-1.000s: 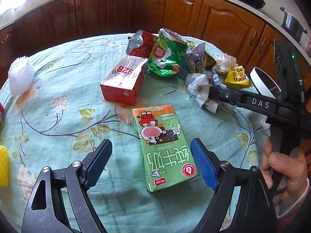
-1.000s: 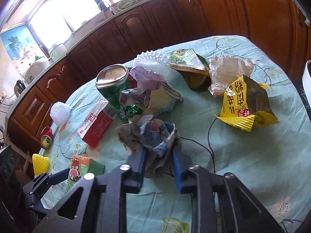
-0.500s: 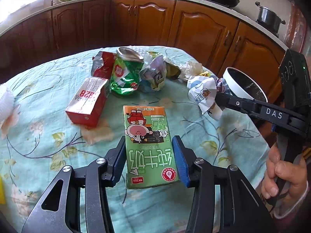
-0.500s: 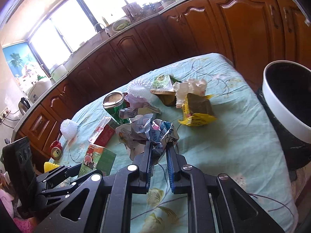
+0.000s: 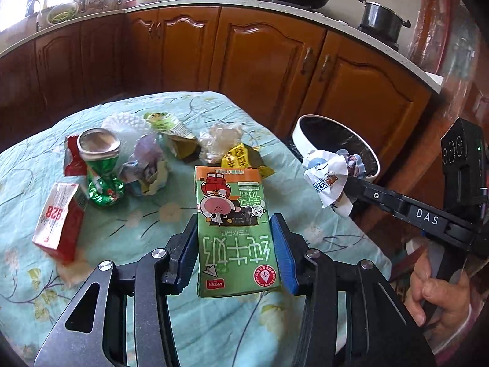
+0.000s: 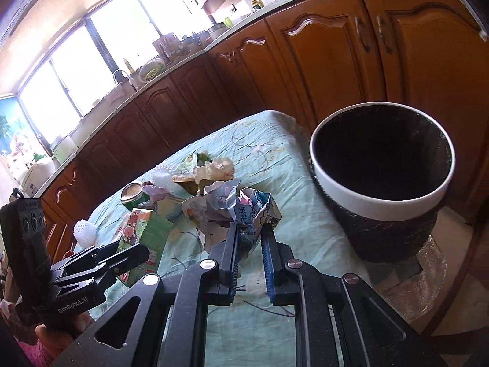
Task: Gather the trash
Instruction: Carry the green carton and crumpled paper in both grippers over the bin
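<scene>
Up close in the left wrist view, the left gripper has its blue pads clamped on both long sides of a green and orange milk carton with a cartoon figure, which is held above the pale green floral tablecloth. Beyond it on the cloth lie a red and white small carton, a crushed green drink can with a silver top, a crumpled pale paper wad, a clear crinkled plastic wrapper and a yellow snack wrapper, part of it hidden behind the held carton. At the right, the black right gripper holds a white crumpled printed wrapper in front of the white rim of a dark round waste bin. A person's hand grips that tool's handle.

Seen from the right wrist, the right gripper is nearly together, its pads pinching the crumpled wrapper, which sits raised over the table edge. The waste bin stands just off the table to the right, its dark mouth open upward, near the wrapper but not under it. At the lower left the left gripper carries the milk carton, and a white foam net ball lies behind it on the cloth.
</scene>
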`<state>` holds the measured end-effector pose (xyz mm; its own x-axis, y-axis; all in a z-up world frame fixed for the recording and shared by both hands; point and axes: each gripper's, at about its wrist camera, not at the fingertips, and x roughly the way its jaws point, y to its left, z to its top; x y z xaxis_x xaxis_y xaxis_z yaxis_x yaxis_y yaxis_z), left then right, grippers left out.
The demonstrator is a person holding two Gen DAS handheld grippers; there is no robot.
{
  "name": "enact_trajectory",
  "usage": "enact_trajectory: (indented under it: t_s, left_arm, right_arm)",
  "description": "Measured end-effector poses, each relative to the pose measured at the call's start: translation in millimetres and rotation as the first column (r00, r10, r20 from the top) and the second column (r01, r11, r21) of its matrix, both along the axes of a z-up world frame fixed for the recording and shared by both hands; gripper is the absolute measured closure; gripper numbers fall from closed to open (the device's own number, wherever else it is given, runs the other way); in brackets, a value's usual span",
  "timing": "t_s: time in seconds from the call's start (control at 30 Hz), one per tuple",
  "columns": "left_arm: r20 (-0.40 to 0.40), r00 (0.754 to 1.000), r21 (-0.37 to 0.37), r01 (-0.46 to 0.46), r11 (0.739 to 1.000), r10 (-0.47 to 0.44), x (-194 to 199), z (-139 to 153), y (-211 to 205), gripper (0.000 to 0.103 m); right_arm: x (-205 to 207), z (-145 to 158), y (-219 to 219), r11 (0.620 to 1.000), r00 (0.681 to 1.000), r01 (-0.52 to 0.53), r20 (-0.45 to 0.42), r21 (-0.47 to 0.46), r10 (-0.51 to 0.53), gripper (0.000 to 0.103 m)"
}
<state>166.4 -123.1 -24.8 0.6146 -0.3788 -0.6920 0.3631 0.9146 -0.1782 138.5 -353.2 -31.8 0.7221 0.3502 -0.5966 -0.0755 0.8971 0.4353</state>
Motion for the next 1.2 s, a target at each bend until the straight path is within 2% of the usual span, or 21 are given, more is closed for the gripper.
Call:
enact_trajectory:
  t_s: [0.57,0.97,1.2]
  left_arm:
    - [0.018,0.985,0.023,0.171,0.985,-0.171,38,10,-97,0.058]
    - [0.031,0.972,0.020,0.233,0.972,-0.234,76,24,-148,0.058]
    - [-0.020,0.964,0.035,0.266,0.963,-0.265,104,20,-178,0.058]
  right_arm:
    - [6,4,-86,0.983,0.983,0.182,0.009,-0.014,-0.182,0.089]
    - [28,13,-114,0.967,0.969,0.246,0.024,-0.070,-0.245,0.089]
    - [44,10,-127,0.962,0.967,0.253,-0.009,-0.101,-0.255,0.089]
